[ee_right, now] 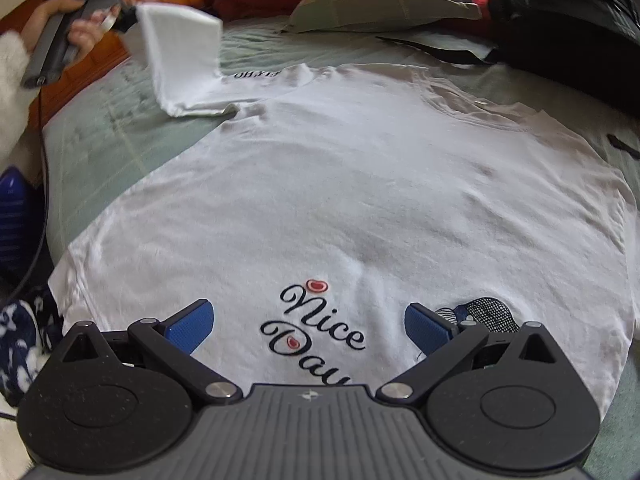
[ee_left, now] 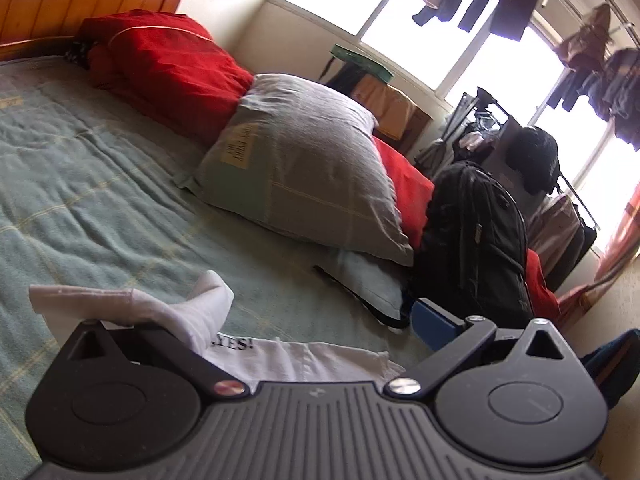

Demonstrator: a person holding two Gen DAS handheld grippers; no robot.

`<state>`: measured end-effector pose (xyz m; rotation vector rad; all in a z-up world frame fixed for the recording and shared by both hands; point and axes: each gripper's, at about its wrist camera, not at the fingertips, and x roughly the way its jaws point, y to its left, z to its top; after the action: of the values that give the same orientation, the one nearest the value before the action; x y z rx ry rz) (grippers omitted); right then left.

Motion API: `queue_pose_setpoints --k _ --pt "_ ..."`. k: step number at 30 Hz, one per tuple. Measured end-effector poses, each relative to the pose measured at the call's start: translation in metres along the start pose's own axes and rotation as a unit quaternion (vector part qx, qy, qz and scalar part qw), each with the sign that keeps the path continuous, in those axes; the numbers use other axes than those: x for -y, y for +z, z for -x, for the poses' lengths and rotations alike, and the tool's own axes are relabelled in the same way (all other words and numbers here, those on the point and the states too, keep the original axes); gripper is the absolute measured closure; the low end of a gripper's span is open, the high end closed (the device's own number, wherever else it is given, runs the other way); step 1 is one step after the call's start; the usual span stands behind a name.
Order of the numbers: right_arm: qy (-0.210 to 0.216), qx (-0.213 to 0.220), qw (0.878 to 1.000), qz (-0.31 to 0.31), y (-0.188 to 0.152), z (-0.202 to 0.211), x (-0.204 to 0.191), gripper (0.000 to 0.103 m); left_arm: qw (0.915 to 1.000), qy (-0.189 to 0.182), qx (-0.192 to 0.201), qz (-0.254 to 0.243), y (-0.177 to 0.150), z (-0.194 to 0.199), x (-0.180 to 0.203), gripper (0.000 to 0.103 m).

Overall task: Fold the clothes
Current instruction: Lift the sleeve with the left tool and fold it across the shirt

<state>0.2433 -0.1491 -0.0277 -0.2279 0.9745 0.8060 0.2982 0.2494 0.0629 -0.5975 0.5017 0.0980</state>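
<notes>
1. Blue pads of the right hand-held gripper (ee_right: 308, 324) sit nearest the lens, spread wide and empty, low over the hem end of the shirt (ee_right: 344, 200) with the "Nice Day" print between them.
2. Largest is the bed (ee_left: 80, 184) with its green cover; one white shirt lies spread on it, front up, its long axis running straight away from the right hand-held gripper, from hem to collar.
3. One sleeve (ee_right: 180, 60) is raised off the bed at the far left. The left hand-held gripper (ee_left: 256, 332) has it: cloth drapes over its left finger, and its right pad stands well apart, so the jaws look wide and I cannot tell whether anything is truly pinched.
4. That sleeve lies just ahead of the left hand-held gripper, which is much the nearer of the two; my judgement is that a fold of the sleeve across the chest turns on that side.
5. Count: one shirt, two hand-held grippers, one grey pillow (ee_left: 304, 168), one red quilt (ee_left: 168, 60), one black backpack (ee_left: 476, 236).
</notes>
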Motion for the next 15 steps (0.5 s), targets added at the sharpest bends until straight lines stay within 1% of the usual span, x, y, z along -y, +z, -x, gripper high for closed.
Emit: queue_pose_setpoints --k 2,5,10,15 --pt "0.007 0.000 1.000 0.022 0.001 0.000 -0.002 0.000 1.0000 -0.008 -0.004 -0.002 -0.004 -0.002 0.011 0.002" --pt "0.015 -0.001 0.999 0.042 0.004 -0.001 -0.002 0.000 0.9999 -0.009 -0.007 -0.007 -0.008 -0.005 0.024 0.002" --pt "0.031 0.005 0.997 0.067 0.009 0.003 0.004 0.000 0.9997 -0.010 -0.011 -0.018 -0.015 -0.010 0.046 0.002" --pt "0.050 0.002 0.995 0.082 0.006 -0.002 0.012 0.000 0.9995 -0.008 -0.015 -0.028 -0.021 -0.015 0.067 0.002"
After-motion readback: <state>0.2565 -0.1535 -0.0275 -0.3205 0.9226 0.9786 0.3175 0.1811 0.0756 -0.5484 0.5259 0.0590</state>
